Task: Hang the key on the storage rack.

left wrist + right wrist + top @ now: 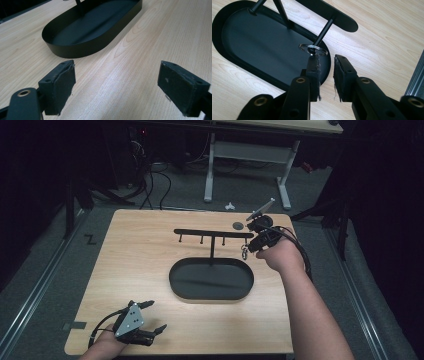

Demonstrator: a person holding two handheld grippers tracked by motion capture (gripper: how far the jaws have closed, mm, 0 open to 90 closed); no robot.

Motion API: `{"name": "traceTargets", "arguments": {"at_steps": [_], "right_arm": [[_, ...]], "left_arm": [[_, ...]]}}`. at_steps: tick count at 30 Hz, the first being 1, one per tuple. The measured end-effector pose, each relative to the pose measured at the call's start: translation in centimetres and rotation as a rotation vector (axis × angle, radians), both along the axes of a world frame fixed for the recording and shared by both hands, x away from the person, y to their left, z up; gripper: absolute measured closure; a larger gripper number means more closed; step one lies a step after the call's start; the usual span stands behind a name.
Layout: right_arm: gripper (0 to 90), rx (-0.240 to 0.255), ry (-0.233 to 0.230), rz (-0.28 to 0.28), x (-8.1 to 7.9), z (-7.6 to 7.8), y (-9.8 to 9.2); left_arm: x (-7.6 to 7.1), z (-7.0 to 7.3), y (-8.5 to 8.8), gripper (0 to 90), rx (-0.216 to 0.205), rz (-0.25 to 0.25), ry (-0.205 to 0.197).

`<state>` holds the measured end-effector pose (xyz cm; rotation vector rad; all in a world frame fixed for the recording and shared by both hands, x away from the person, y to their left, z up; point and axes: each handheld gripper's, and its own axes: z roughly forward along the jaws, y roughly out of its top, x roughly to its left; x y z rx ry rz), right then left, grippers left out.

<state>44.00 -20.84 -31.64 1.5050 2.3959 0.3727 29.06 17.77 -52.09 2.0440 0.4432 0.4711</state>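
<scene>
Right gripper (326,62) was open a little beside the key ring (313,48) hanging on the black rack's (212,233) peg. Left gripper (116,85) rested wide open on the worktop (145,265).

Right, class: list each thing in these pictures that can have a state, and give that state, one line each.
key ring: hanging on the rack's end peg, free of the jaws.
rack: upright in the tray; other pegs bare.
tray: empty apart from the rack's post.
right gripper: slightly open, holding nothing.
left gripper: wide open, holding nothing.

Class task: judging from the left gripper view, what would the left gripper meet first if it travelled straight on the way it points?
Probably the black oval tray, across bare table; depth is uncertain.
</scene>
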Motion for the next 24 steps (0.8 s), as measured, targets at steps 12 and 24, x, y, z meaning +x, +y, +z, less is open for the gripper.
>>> {"name": "traceTargets", "arguments": {"at_steps": [12,24], "right_arm": [[65.2,0.017,0.012,-0.002,-0.7,-0.8,-0.2],[56.3,0.031,0.033,-0.005,-2.8,-4.4,-0.9]], "left_arm": [[0.0,0.0,0.0,15.2,0.002,-0.002,0.0],[0.0,0.0,-0.1,15.2,0.006,-0.002,0.002]]}}
